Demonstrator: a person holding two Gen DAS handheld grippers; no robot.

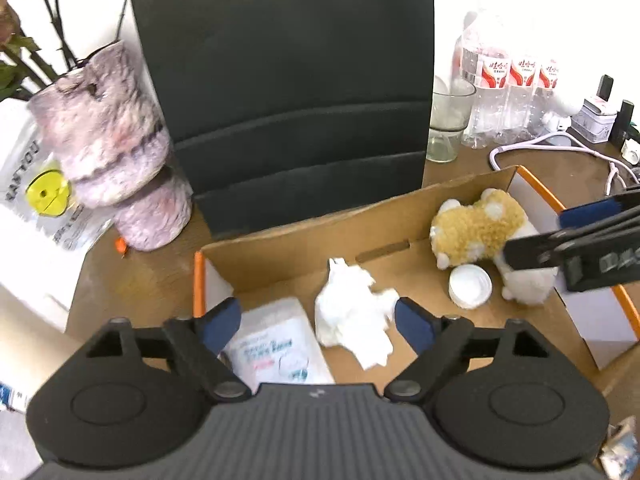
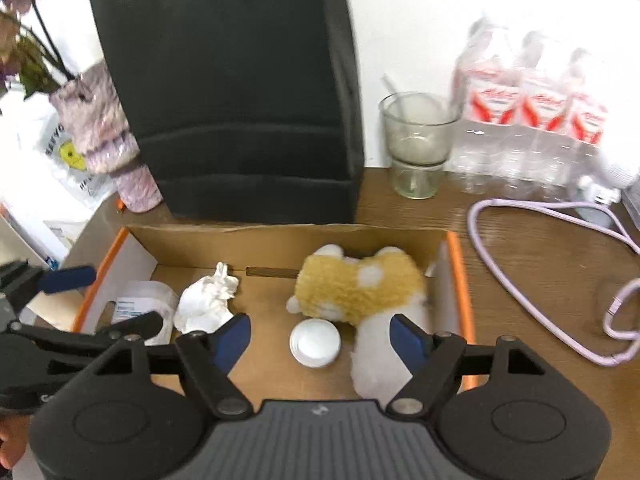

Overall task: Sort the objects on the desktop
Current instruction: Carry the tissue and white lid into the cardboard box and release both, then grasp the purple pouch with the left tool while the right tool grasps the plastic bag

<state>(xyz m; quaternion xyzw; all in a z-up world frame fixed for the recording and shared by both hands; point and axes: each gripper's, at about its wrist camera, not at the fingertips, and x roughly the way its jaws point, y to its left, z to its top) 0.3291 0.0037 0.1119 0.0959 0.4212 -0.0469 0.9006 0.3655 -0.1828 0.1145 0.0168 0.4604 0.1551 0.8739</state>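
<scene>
An open cardboard box (image 1: 300, 240) (image 2: 280, 244) with orange edges lies on the wooden desk. Inside it are a crumpled white tissue (image 1: 352, 312) (image 2: 206, 300), a tissue packet (image 1: 276, 344) (image 2: 140, 304), a round white lid (image 1: 470, 286) (image 2: 315, 342) and a tan-and-white plush toy (image 1: 476, 228) (image 2: 356, 284). My left gripper (image 1: 316, 316) (image 2: 104, 300) hangs open over the tissue and the packet, gripping nothing. My right gripper (image 2: 320, 326) (image 1: 540, 236) is open above the lid and the plush's white end, pads clear of both.
A tall black bag (image 1: 280, 80) (image 2: 232, 100) stands right behind the box. A mottled pink vase (image 1: 108, 140) with stems is at the back left. A glass (image 2: 416, 148), several water bottles (image 2: 532, 120) and a lilac cable (image 2: 540, 260) lie to the right.
</scene>
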